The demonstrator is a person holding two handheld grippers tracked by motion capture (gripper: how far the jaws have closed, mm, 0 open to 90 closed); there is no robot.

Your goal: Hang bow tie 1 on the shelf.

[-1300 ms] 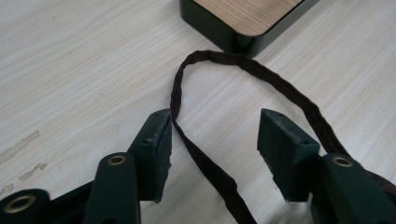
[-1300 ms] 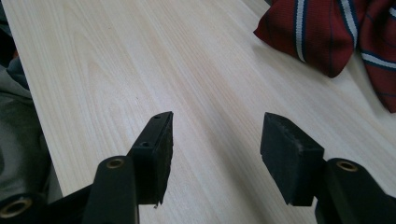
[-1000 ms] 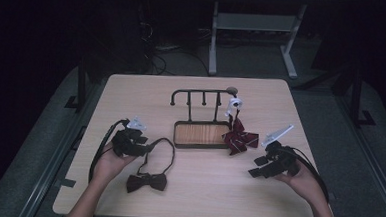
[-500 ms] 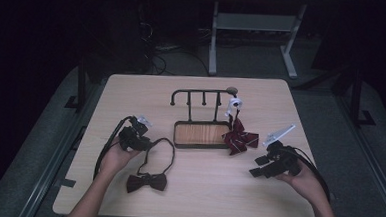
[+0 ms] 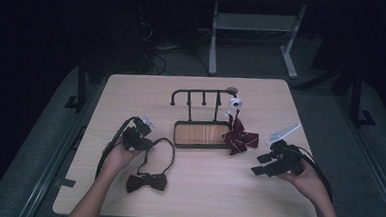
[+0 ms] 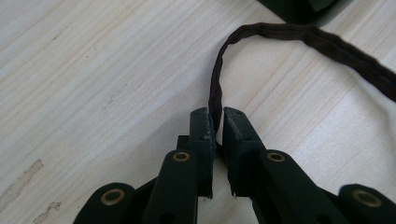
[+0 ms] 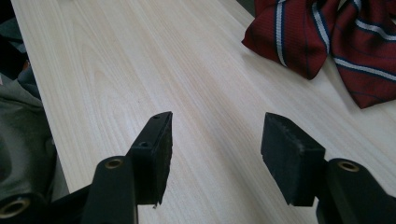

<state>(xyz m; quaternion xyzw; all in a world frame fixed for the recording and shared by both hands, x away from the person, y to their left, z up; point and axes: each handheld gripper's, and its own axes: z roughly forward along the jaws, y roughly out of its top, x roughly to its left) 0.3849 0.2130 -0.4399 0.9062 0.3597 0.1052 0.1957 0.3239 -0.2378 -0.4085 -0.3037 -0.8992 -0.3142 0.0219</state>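
Spreading across the high view, the pale wooden worktop (image 5: 131,105) carries everything. At its middle stands a dark rack (image 5: 201,96) of pegs over a shallow wood-lined tray (image 5: 201,134); nothing lies in the tray, and a striped red bow tie (image 5: 239,140) hangs from the rack's right end, its wings resting just beside the tray. Nearer the person lies the dark bow tie (image 5: 147,181), its thin neck strap (image 6: 217,84) looping up toward the tray's left corner. That tie looks light and limp: lifted by the strap, the bow would likely dangle and swing, so the strap is the easier hold for hooking over a peg. The left claw (image 6: 218,122) has just been closing and now pinches the strap, which stands up between its pads. The right claw (image 7: 215,140) rests low over bare wood, jaws wide apart with nothing between them.
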